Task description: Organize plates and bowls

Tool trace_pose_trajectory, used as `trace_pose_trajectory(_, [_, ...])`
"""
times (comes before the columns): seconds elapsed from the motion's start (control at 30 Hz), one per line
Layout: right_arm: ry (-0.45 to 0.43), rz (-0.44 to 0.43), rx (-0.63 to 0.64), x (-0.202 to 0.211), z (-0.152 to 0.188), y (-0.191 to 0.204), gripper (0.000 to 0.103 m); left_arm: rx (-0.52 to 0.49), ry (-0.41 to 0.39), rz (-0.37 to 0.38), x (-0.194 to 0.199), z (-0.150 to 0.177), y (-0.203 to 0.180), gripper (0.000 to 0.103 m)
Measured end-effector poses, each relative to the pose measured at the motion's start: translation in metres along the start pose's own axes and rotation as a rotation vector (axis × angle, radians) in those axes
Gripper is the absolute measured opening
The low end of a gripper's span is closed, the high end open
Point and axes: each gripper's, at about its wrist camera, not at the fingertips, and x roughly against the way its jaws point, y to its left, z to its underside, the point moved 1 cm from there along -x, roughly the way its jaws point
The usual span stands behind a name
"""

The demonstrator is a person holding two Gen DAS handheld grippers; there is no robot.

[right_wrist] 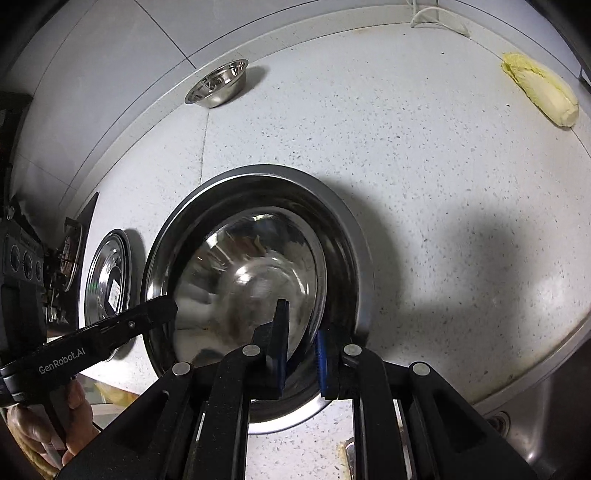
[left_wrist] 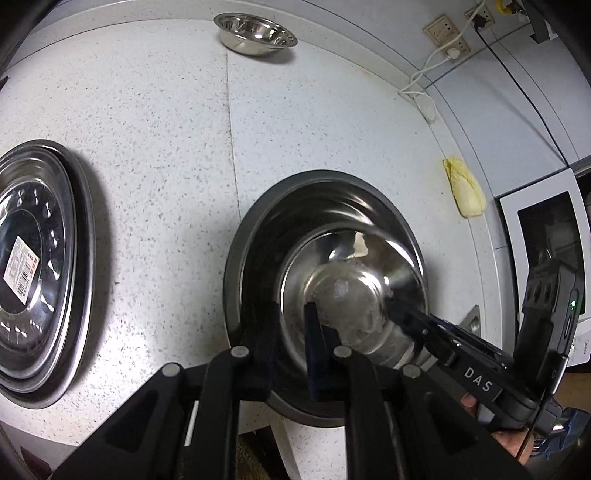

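A shiny steel bowl [left_wrist: 351, 288] is carried by both grippers inside the ring of a wider steel basin [left_wrist: 321, 192] on the speckled counter. My left gripper [left_wrist: 293, 328] is shut on the bowl's near-left rim, one finger inside and one outside. My right gripper [left_wrist: 397, 312] reaches in from the right and pinches the opposite rim. In the right wrist view the right gripper [right_wrist: 301, 339] clamps the bowl [right_wrist: 243, 280] at its right rim, and the left gripper [right_wrist: 166, 304] holds the left side. I cannot tell whether the bowl rests in the basin [right_wrist: 347, 229].
A stack of steel plates [left_wrist: 37, 266] with a barcode label lies at the left. A small steel bowl [left_wrist: 255, 33] stands by the back wall. A cabbage [left_wrist: 465, 188] lies at the right, near a white microwave [left_wrist: 546, 240]. A sink [right_wrist: 546, 424] sits beyond the counter's right edge.
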Motion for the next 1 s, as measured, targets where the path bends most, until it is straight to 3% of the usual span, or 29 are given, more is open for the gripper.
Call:
trace_pose_trajectory(0.37, [-0.011,0.028,0.029,-0.009,0.0,0.008,0.012,-0.004,-0.003,0.001,-0.005,0.002,0.003,0.012])
trace_pose_trajectory(0.6, [-0.041,0.091,0.089,-0.01,-0.001,0.017,0.012,-0.056,-0.072,-0.062,0.004,0.006,0.002,0.012])
trace_pose_trajectory(1.0, [-0.065,0.101,0.109,-0.008,-0.002,0.018,0.013,-0.094,-0.129,-0.099,0.014,0.014,-0.002,0.012])
